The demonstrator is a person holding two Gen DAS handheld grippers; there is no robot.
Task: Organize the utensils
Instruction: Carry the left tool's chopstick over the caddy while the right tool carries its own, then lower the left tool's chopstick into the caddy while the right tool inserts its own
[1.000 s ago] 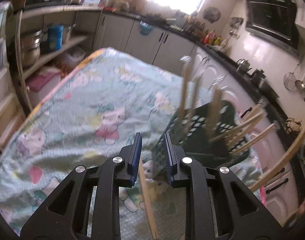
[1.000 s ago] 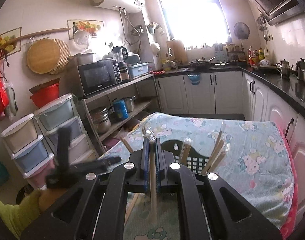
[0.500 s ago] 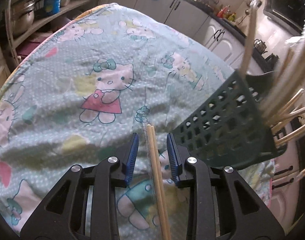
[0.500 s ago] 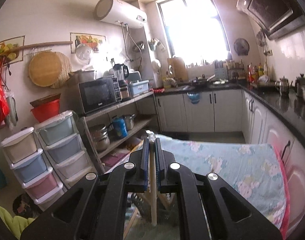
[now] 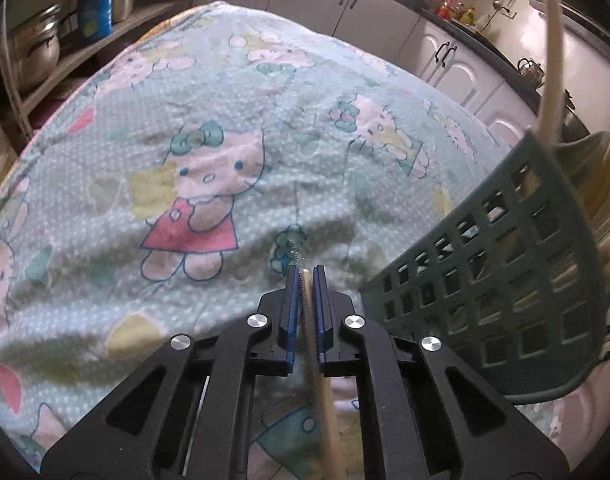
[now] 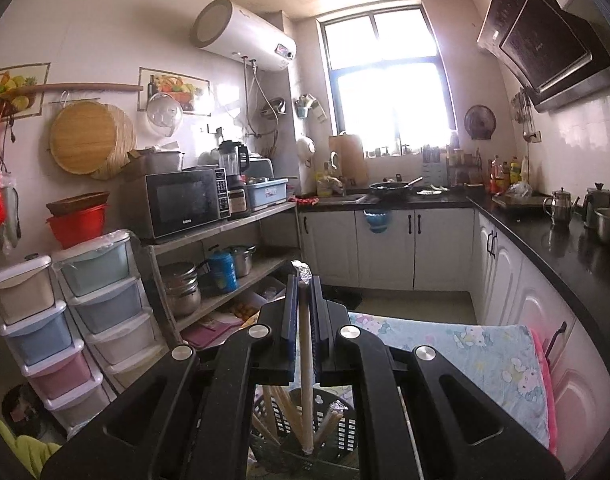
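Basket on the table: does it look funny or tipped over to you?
Yes. In the left wrist view the green basket looks tipped, not upright on the cartoon-cat cloth, and its chopsticks poke out at different angles. The fisheye lens may exaggerate the lean. Nothing looks spilled or broken.

Soft printed cloth [image 5: 209,128], a little wrinkled, under a green plastic lattice basket [image 5: 505,288]. Pale matt wooden chopsticks [image 6: 305,364] above the basket. Glossy black countertop [image 6: 545,232], shiny metal kettle [image 6: 561,204] on it.
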